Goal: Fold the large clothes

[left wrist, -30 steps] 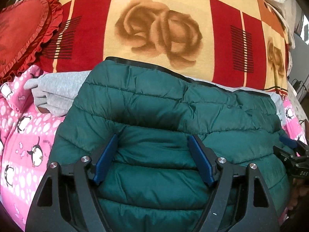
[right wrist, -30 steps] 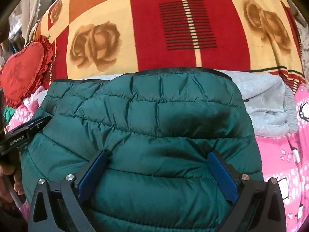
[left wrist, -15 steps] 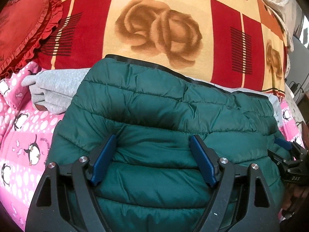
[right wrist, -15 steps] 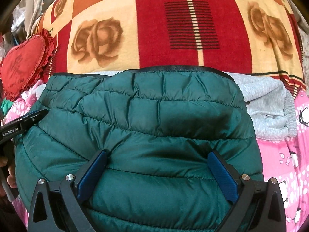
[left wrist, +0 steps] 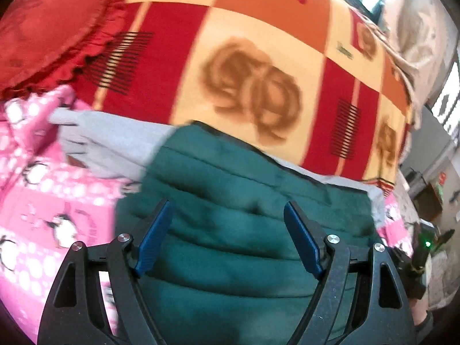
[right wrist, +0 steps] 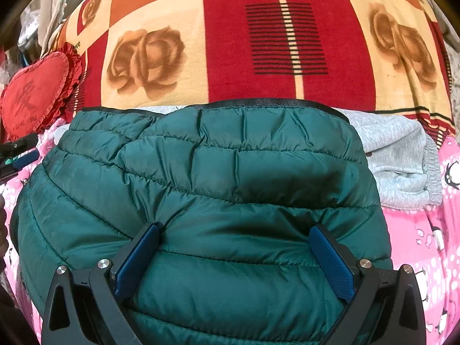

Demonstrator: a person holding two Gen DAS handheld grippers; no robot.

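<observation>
Setting: bed covered by a red, orange and cream rose-print blanket (right wrist: 287,37), with a pink penguin-print sheet (right wrist: 425,247) nearer the cameras and a red heart-shaped pillow (right wrist: 34,92) at the left edge.

Task item: green quilted puffer jacket (right wrist: 207,201), lying on the bed as a compact rounded bundle, dark hem edge turned toward the blanket.

Underneath: grey sweat garment (right wrist: 402,166), also folded, poking out on both sides of the jacket.

Left gripper (left wrist: 227,230): jaws standing wide, nothing pinched between them; hanging over the jacket's left part, apparently clear of the fabric; view blurred.

Right gripper (right wrist: 233,256): jaws spread wide, straddling a puffed ridge of the jacket; pads seemingly resting against the padding rather than pinching it.

Done so far, by the look of it: jacket already doubled into a thick packet and stacked on the grey piece.

Left to do, as a judgement: little for this jacket beyond flattening or squaring the bundle; sleeves hidden, so neatness inside impossible to confirm.

Other clothes waiting: none clearly visible.
</observation>
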